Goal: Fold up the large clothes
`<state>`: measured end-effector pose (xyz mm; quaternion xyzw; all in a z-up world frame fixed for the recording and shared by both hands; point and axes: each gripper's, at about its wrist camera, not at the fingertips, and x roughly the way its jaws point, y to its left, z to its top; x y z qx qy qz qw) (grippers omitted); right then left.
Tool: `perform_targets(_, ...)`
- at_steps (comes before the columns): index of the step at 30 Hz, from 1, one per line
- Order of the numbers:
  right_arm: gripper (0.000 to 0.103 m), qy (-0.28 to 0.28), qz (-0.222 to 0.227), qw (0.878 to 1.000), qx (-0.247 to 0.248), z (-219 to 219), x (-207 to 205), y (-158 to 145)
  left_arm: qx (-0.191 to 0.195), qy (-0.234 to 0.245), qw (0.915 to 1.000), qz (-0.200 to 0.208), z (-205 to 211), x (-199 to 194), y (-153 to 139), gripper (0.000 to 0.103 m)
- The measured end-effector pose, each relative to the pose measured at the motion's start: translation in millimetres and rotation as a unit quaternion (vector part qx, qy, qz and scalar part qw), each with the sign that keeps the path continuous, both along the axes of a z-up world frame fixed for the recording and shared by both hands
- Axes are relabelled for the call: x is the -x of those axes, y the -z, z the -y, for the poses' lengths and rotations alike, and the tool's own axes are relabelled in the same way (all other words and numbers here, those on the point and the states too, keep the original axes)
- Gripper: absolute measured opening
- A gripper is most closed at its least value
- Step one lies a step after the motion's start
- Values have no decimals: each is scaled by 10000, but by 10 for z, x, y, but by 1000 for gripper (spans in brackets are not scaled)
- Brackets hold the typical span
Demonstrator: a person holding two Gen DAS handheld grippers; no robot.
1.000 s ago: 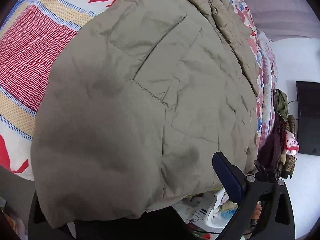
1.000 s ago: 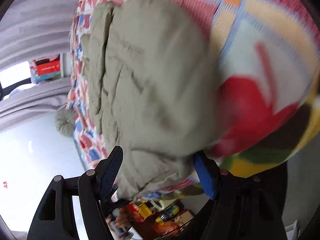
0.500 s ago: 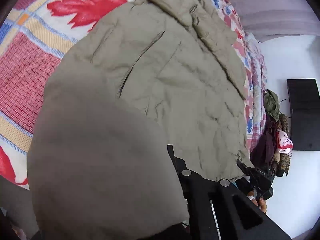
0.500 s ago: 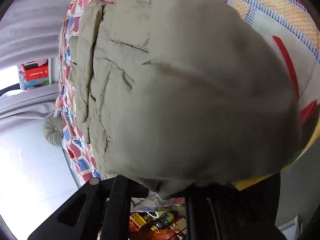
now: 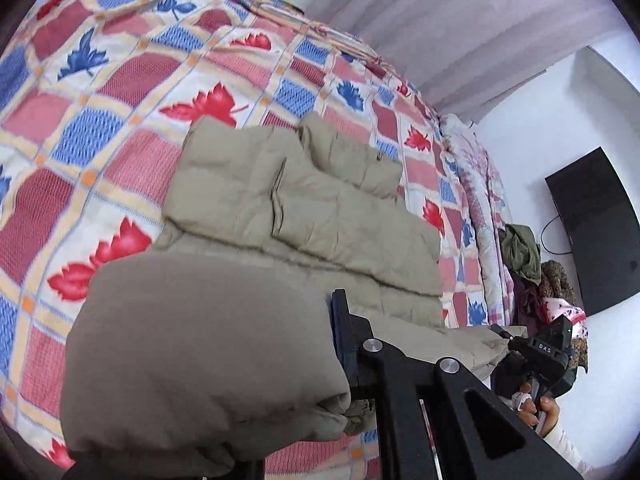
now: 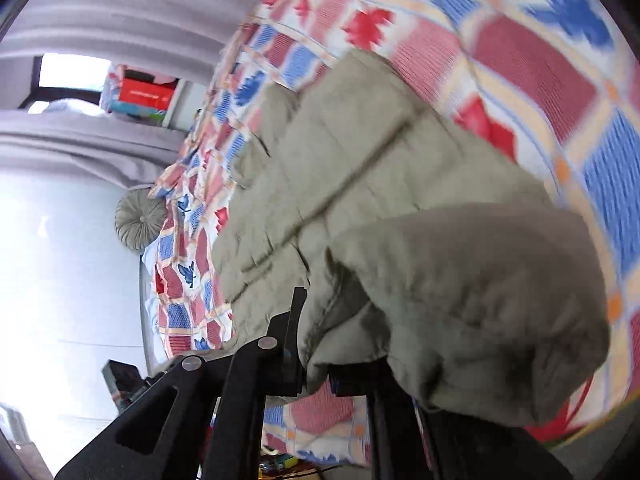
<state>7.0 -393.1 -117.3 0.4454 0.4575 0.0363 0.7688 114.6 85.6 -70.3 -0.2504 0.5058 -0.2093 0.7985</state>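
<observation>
A khaki padded jacket (image 5: 304,204) lies on the patchwork bed cover (image 5: 120,92), its near hem lifted and doubled over. My left gripper (image 5: 320,364) is shut on the lifted hem at its left corner; only the right finger (image 5: 340,336) shows, the other is under the cloth. My right gripper (image 6: 320,344) is shut on the other corner of the hem of the jacket (image 6: 360,184), which bulges over its right finger. The right gripper also shows in the left wrist view (image 5: 536,352), low at the right.
The bed cover (image 6: 540,60) has red and blue leaf squares. A dark screen (image 5: 596,224) hangs on the white wall at right, above a heap of clothes (image 5: 532,264). A round grey cushion (image 6: 140,220) and a shelf with red boxes (image 6: 144,92) stand beyond the bed.
Both grippers have shut on the jacket's near hem, lifted it and carried it toward the collar. The views tilted up, so more of the bed and room shows.
</observation>
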Motion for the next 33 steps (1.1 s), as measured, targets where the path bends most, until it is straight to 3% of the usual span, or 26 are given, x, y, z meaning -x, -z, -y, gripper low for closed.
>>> perform_targets(6, 9, -620, 517, 9943, 704, 126, -909, -503, -389, -285, 9969, 615, 222, -705, -266, 12)
perform_targets(11, 9, -880, 645, 9818, 1552, 95, -1814, -646, -967, -434, 9919, 697, 462, -1416, 2, 12)
perform_targets(15, 9, -791, 333, 9761, 1995, 26, -2446, -286, -1258, -586, 9895, 393, 568, -1866, 477, 12)
perform_targets(20, 9, -489, -59, 9786, 1998, 43, -2775, 279, -1669, -486, 9847, 138, 702, -2227, 988, 12)
perform_targets(24, 9, -377, -247, 9791, 1982, 79, -2920, 621, -1718, -614, 9832, -39, 733, -2335, 1221, 12)
perform_targets(28, 10, -325, -326, 9789, 1989, 50, -2994, 728, -1819, -608, 9814, -112, 735, -2359, 1218, 13)
perform_targets(31, 11, -319, -387, 9797, 1943, 45, -3011, 689, -1886, -450, 9810, 39, 724, -2274, 1062, 22)
perform_targets(32, 11, -337, -400, 9802, 1907, 53, -3007, 661, -1849, -410, 9818, 103, 707, -2230, 997, 34)
perform_targets(33, 15, -362, -387, 9811, 1859, 65, -2993, 622, -1818, -374, 9825, 159, 690, -2193, 935, 65)
